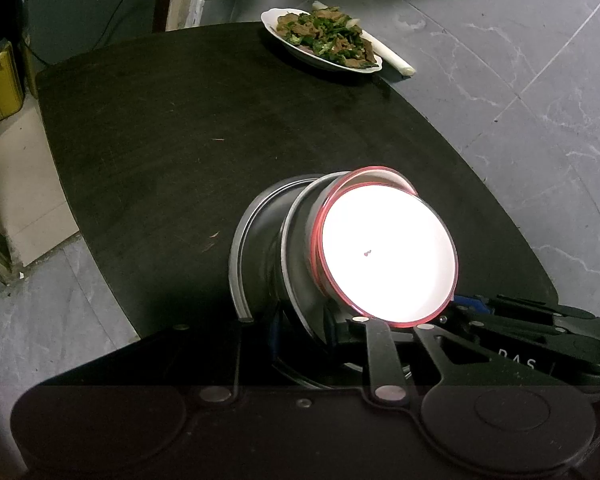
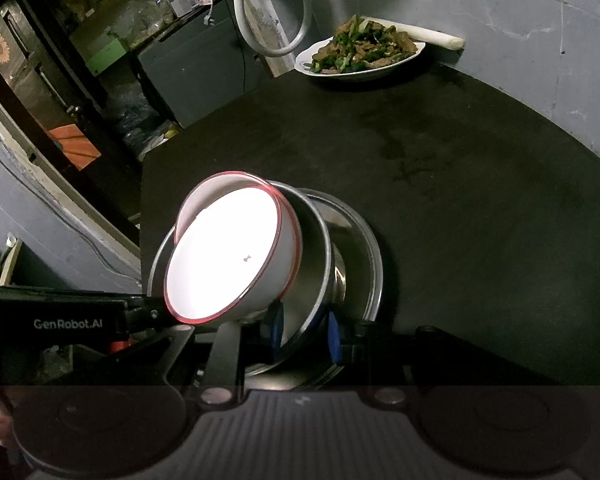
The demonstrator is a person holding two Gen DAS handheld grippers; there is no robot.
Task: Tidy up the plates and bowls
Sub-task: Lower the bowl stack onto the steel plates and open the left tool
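Stack tilt: the white, red-rimmed round bowls (image 1: 388, 252) lean over, mouths facing the cameras rather than the ceiling; in the left wrist view the openings tip toward 4 o'clock, in the right wrist view toward 8 o'clock.
Long axis: the nested stack runs from the outer steel bowl at the back to the white bowl at the front, slanting away from the lenses.
White bowls: two, one nested in the other, each with a thin red rim; the inner face is glaring white with one small dark speck near the middle.
Steel bowls: two round, shiny stainless-steel bowls (image 2: 340, 248) cradle the white pair, the smaller tilted inside the wider one.
Location: near edge of the dark round table (image 1: 172, 152), at 6 o'clock in both views.
Left gripper (image 1: 324, 328): cannot tell how wide it stands; the bowls hide its tips.
Right gripper (image 2: 305, 330): blue pads either side of the smaller steel bowl's rim, pinching it.
Far side: an oval white plate of green-and-brown stir-fry (image 2: 360, 54) at 12 o'clock, at the table's edge.
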